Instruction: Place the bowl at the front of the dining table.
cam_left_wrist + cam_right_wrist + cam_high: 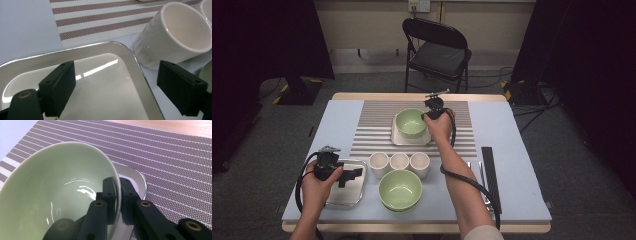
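On the striped woven mat [377,131], a glossy green bowl [411,122], empty, sits on a shiny square tray [398,138] with its thin rim pinched between the closed right gripper [430,114], while the left gripper [347,176] hovers wide apart, empty, over another empty steel tray [343,196] beside three empty white cups [399,162].

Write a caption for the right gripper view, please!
Right gripper pinching the green bowl's rim above a shiny tray on the striped mat.
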### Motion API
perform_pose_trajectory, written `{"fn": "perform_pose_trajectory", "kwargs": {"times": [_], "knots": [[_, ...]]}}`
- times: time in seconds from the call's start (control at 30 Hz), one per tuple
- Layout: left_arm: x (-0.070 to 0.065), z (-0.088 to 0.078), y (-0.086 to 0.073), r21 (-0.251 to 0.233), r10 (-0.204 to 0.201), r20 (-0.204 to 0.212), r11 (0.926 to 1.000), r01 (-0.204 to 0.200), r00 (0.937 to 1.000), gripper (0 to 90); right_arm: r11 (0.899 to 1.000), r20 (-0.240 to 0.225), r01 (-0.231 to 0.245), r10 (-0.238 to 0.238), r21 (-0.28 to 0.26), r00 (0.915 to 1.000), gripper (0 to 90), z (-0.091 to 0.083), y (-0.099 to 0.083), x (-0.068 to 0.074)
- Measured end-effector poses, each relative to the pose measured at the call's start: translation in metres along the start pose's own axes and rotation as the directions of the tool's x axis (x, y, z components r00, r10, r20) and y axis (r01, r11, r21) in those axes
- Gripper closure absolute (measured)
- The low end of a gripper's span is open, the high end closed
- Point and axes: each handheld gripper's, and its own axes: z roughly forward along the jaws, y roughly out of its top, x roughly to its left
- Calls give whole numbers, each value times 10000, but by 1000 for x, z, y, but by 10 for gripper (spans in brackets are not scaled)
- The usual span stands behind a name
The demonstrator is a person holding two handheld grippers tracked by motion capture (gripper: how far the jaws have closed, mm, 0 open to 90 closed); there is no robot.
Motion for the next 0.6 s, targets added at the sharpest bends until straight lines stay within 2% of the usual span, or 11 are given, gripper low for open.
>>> {"fn": "perform_pose_trajectory", "kwargs": {"times": [0.23, 0.6], "knots": [[1, -1, 0, -5, -30, 35, 10000, 30, 10000, 154, 10000, 7, 24, -24, 3, 10000, 843, 1, 0, 0], [-1, 1, 0, 48, -32, 1, 10000, 32, 10000, 154, 9992, 100, 393, -392, -59, 9992, 831, -6, 3, 1]]}}
